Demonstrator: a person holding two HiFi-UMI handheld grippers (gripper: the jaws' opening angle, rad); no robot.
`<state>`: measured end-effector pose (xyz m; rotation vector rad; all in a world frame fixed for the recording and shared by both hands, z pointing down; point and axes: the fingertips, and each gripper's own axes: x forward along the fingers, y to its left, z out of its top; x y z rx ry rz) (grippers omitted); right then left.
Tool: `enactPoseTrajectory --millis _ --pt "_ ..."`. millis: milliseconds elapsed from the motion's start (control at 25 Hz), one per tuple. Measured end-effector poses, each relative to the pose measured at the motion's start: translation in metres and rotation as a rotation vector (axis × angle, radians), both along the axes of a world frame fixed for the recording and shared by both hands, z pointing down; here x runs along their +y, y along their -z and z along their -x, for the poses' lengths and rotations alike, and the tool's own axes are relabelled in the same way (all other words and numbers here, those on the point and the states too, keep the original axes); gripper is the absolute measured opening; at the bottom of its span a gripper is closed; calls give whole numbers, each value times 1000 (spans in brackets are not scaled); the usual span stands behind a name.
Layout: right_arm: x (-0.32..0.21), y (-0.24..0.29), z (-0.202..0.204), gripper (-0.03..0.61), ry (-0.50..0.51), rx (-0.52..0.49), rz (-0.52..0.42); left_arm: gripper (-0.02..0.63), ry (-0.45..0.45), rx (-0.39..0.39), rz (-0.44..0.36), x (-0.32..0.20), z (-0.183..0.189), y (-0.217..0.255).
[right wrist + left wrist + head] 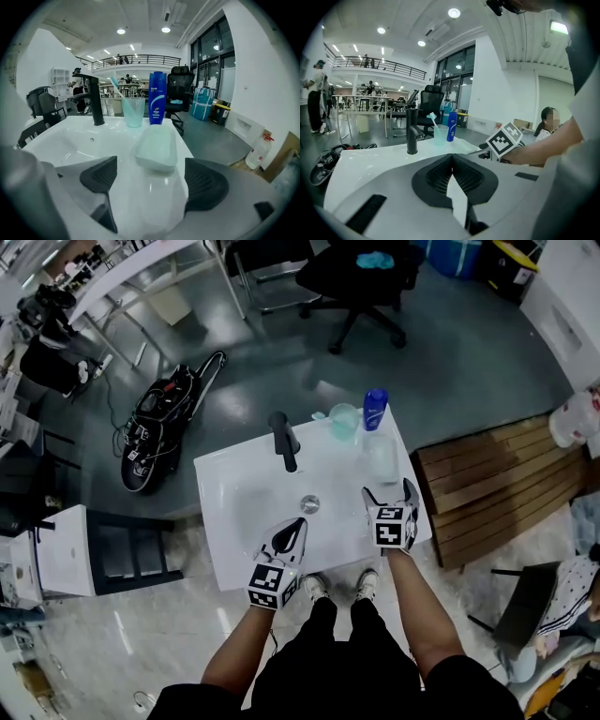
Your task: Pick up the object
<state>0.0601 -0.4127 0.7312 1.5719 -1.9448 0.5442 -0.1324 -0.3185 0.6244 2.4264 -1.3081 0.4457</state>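
A: Head view: right tongs [388,489] apart, dish [382,457] just beyond them, near the table's [225,521] right edge. Left tongs [296,523] over the basin.

B: Left gripper view: left tongs [452,161] together, empty (best kept clear).

A: Right gripper view: dish [156,147] ahead, centred, untouched. I'd advance level and close across its long sides, stopping short of the bottle [157,98] and cup [133,111].
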Motion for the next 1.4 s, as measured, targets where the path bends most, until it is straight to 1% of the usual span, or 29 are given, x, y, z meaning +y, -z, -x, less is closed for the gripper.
enactPoseTrajectory --millis 200,440,680,800,1000,1120,1240,1400 --pt "-14 -11 -5 434 -22 -7 35 18 6 -1 6 -2 3 -4" --pt "-29 -15 0 436 -22 4 48 18 11 -1 15 -8 6 -7" --pt "-41 -18 -7 433 -50 66 64 18 10 2 17 -14 6 -8" --pt "-39 -19 -10 402 -64 72 79 18 12 5 15 -14 7 -8" --pt "-37 -17 -10 393 -65 79 69 18 16 7 17 -14 9 -8" --pt "-37 -12 -11 391 -55 69 48 18 21 9 18 -13 8 -6" --pt "-33 -6 -7 391 -33 57 33 18 21 10 18 -12 7 -5" --pt "-28 12 -2 391 5 55 -9 18 22 12 10 -10 4 -3"
